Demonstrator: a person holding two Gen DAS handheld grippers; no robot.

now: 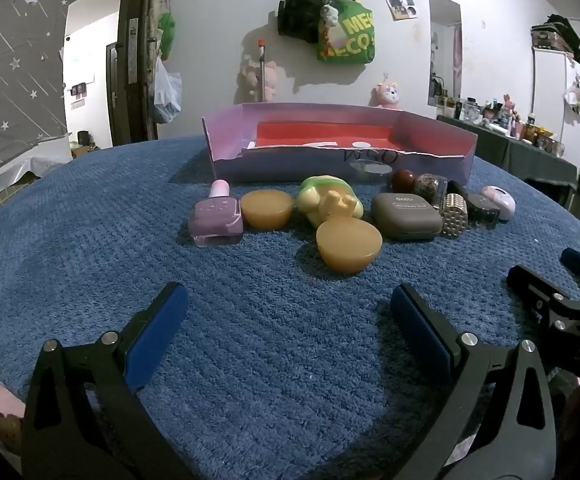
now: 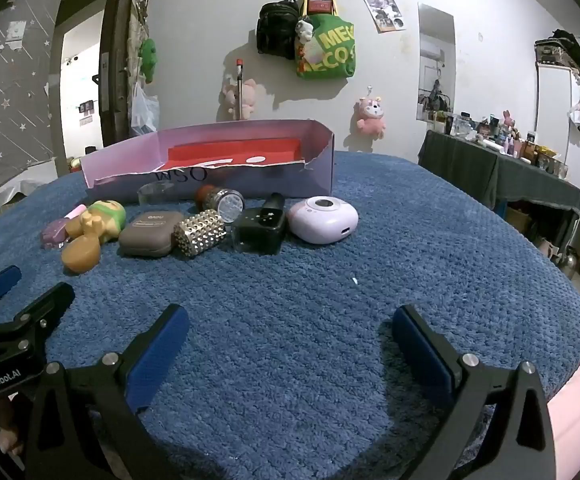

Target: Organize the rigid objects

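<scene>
Over the blue rug [image 1: 274, 360], left tongs [image 1: 286, 300] and right tongs [image 2: 290, 320] hover level, both spread wide

The studded roller [image 1: 455, 214] hides most of the black bottle [image 1: 480, 208] behind it.

Fuzzy blue cloth [image 1: 250, 360] under my matt black plastic fingers [image 1: 158, 332].
Box [image 1: 226, 140] thin torn card; bottle [image 1: 216, 216] glossy; roller [image 2: 200, 232] shiny studded metal; case [image 1: 406, 216] matt; soaps [image 1: 348, 244] waxy smooth.
</scene>
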